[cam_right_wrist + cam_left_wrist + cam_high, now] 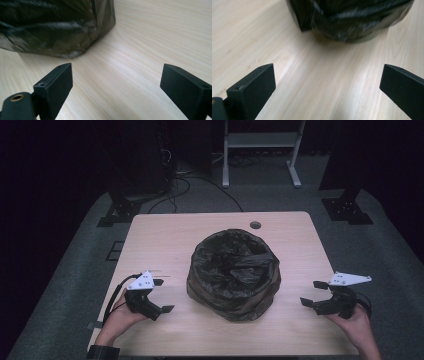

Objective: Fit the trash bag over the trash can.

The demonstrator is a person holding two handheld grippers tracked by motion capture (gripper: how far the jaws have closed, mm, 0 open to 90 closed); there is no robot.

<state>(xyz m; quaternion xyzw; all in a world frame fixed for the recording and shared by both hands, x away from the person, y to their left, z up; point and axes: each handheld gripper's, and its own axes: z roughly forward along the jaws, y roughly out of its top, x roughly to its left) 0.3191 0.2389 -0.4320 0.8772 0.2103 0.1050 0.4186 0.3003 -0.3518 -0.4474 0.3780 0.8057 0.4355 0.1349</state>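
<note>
A round bin lined with a glossy black plastic bag (233,274) stands in the middle of a light wooden table (165,240). The bag's rim is folded over the outside and its mouth gapes upward. My left gripper (163,295) is held at the bin's left, a short way off it, open, with nothing between its jaws. My right gripper (312,293) is at the bin's right, also open and holding nothing. The bag (352,17) is seen ahead of the left gripper (327,81), and the bag (50,27) lies ahead and left of the right gripper (116,80).
A small round cable hole (255,225) sits near the table's far edge. Beyond the table are a white frame's legs (260,155), black stand bases (120,210) and cables on grey carpet. Bare tabletop lies on both sides of the bin.
</note>
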